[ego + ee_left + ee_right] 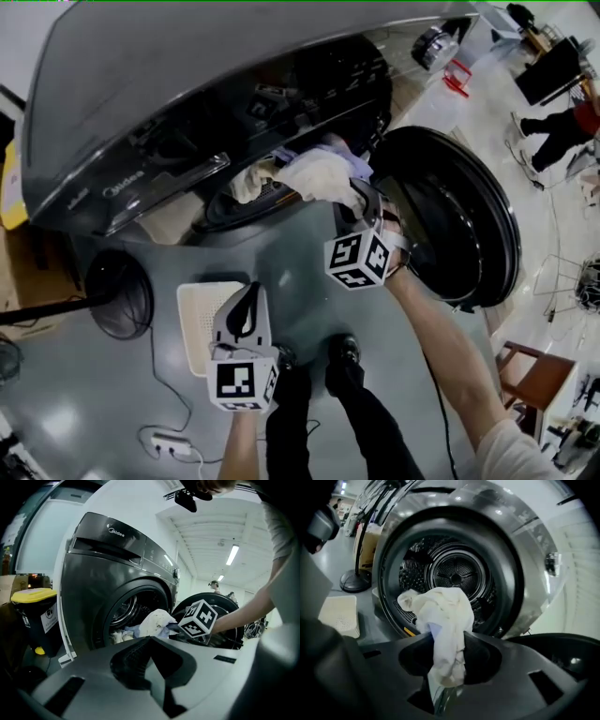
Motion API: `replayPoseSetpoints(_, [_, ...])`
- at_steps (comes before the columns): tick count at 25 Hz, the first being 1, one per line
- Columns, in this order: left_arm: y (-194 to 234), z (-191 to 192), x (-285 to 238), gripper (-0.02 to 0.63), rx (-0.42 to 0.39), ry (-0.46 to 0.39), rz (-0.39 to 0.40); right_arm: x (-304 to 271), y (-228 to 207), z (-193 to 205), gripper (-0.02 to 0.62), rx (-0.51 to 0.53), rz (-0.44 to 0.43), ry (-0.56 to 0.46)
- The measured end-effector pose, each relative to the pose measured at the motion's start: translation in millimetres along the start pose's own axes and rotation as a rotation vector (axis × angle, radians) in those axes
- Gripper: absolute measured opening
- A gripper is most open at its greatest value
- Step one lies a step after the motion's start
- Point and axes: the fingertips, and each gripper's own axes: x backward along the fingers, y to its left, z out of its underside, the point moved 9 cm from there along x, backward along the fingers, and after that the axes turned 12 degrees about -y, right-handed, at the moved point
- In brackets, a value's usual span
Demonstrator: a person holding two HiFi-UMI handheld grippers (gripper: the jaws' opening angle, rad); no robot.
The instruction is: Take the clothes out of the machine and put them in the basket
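A large, open lab or test hall. A grey washing machine (pixel 117 583) stands alone on a glossy grey floor (pixel 75 403), under long ceiling strip lights (pixel 232 555) and white walls. A power strip (pixel 172 444) lies on the floor, a yellow-lidded bin (pixel 33 597) stands beside the machine, and a person (pixel 561 127) stands further off.

Yellow-lid bin (pixel 33 594), blk stand base (pixel 120 295)

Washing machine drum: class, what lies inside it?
A white garment, clamped by the right gripper, hangs at the drum mouth; pale clothes lie inside. The garment hides what's beneath.
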Motion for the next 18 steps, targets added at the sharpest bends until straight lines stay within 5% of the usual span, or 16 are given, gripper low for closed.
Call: replayPoseSetpoints(18, [-41,-87,33,0.017,-0.020,-0.008,-0.034,179,-59,-52,0.155,-0.275,0.060,-0.096])
